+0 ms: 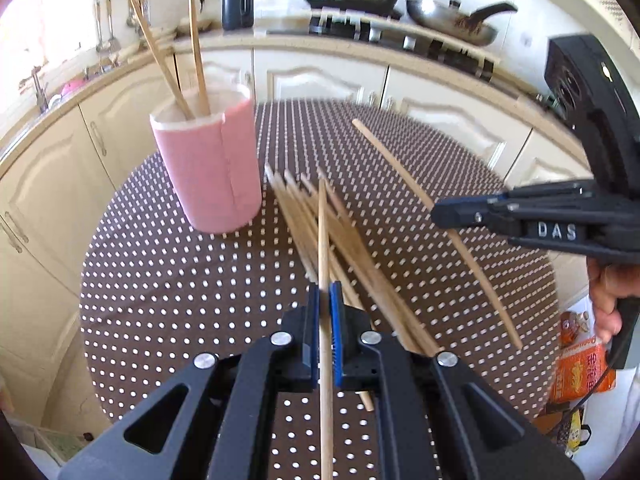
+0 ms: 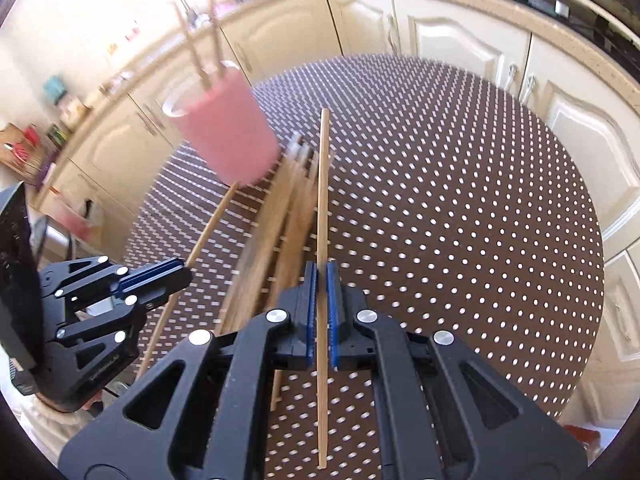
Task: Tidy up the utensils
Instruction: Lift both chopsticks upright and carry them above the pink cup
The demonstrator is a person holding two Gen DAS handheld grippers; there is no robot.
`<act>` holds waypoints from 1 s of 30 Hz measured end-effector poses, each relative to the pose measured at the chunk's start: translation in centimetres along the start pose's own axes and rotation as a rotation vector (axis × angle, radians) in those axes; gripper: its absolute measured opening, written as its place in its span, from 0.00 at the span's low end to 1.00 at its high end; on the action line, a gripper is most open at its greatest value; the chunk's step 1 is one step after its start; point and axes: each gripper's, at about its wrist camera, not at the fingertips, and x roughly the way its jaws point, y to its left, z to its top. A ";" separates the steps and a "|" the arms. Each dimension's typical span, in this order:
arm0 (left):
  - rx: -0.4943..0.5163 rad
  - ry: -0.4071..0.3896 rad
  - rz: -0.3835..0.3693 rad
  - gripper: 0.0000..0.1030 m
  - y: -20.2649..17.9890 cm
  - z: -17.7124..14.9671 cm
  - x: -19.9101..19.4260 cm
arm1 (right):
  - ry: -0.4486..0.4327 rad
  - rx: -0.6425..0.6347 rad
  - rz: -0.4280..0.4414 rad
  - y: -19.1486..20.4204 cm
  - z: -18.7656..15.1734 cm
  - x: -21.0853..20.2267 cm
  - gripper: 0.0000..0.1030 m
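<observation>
Left wrist view: the left gripper (image 1: 325, 312) has its jaws closed on one chopstick (image 1: 323, 240), which runs straight forward between the blue pads (image 1: 335, 336) and out over the worktop (image 1: 160, 280), a round top under a brown cloth with white dots. Below that stick lies a pile (image 1: 320, 220) of loose chopsticks near the middle of the worktop, fanned toward the far edge. A pink cup (image 1: 212, 172) stands upright toward the far left edge, just beside the pile's far ends, and it has three chopsticks (image 1: 196, 48) leaning in it. From the right side the right gripper (image 1: 440, 212) reaches in over the worktop with a hand (image 1: 608, 292) on its handle; its jaws are pinched on a second stick (image 1: 400, 168) held slanting above the cloth, clear of the pile.

Right wrist view, partly blurred: the right gripper (image 2: 321, 280) clamps that stick (image 2: 323, 200) between its pads, pointing toward the far edge. The left gripper (image 2: 180, 276) shows at the left, its own chopstick (image 2: 212, 228) slanting up toward the cup (image 2: 228, 128). The pile (image 2: 280, 208) lies between the two grippers. Cream cabinets (image 2: 460, 40) ring the worktop's (image 2: 460, 200) far side.
</observation>
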 end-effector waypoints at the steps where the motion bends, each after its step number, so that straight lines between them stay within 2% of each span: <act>1: -0.002 -0.023 -0.002 0.05 0.0 0.0 -0.7 | -0.021 -0.004 0.013 0.1 -0.1 -1.1 0.05; 11: -0.041 -0.274 -0.006 0.05 0.3 0.8 -7.6 | -0.222 -0.049 0.103 5.3 -0.9 -7.1 0.05; 13: -0.052 -0.319 -0.011 0.05 0.6 0.9 -8.7 | -0.248 -0.050 0.116 6.2 -1.3 -7.2 0.05; 20: -0.075 -0.438 -0.013 0.05 1.4 2.2 -10.2 | -0.334 -0.052 0.158 8.6 0.4 -6.1 0.05; 30: -0.147 -0.665 -0.010 0.05 5.0 5.7 -11.6 | -0.509 -0.053 0.209 10.1 4.5 -6.0 0.05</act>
